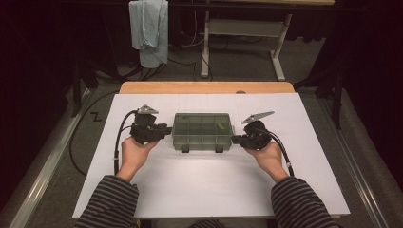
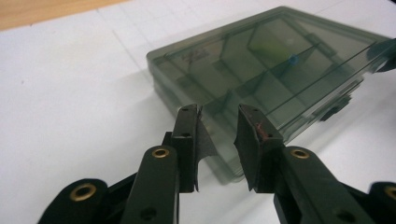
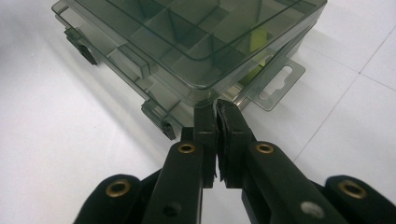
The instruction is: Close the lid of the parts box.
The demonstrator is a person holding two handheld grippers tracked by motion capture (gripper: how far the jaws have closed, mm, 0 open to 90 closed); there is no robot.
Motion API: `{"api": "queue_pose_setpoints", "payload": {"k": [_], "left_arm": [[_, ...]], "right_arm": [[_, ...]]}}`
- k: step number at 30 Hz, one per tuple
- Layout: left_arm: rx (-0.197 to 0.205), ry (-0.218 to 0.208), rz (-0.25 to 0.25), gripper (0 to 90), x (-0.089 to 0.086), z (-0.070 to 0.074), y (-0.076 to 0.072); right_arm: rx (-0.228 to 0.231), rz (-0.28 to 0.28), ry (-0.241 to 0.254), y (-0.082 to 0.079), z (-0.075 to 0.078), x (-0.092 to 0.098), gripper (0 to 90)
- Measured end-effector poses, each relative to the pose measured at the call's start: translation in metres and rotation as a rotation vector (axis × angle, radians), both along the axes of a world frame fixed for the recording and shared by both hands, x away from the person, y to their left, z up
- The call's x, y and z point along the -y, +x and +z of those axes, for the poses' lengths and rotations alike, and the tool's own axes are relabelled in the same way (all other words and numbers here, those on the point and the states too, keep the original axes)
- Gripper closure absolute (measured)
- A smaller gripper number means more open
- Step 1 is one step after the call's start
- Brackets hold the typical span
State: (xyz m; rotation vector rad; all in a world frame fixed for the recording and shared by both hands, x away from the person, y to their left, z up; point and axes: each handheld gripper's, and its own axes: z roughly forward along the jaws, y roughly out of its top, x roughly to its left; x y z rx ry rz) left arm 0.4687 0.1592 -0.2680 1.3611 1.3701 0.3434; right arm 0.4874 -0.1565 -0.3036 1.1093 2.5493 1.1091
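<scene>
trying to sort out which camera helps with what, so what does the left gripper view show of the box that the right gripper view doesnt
Left gripper view: the left gripper with its jaws apart at a corner of the smoky clear compartment box, a small blue bit inside, and the table's wooden edge. Right gripper view: the right gripper with its jaws together at the box's corner, the hang tab and the latches. Both: the shut lid, the dividers, a yellow-green item inside, and the white sheet.

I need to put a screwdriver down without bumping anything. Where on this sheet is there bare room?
Bare sheet lies between the box and the person's sleeves, and between the box and the wooden edge. It is crowded at both box ends, where the left gripper and right gripper sit.
</scene>
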Motion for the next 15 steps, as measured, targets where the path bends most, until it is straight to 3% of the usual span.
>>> {"api": "queue_pose_setpoints", "payload": {"k": [4,8,15], "left_arm": [[0.002,0.015,-0.004,68.9,0.004,-0.0006,-0.0012],[-0.003,0.001,-0.012,68.9,0.0051,-0.0035,0.0004],[-0.001,0.019,-0.024,68.8,0.0093,-0.0036,-0.0027]], "right_arm": [[0.009,0.011,0.019,-0.0005,0.0012,-0.0001,89.1],[0.002,0.011,-0.002,0.0002,-0.001,-0.0015,89.1],[0.002,0.011,0.005,-0.0012,-0.0005,-0.0012,89.1]]}}
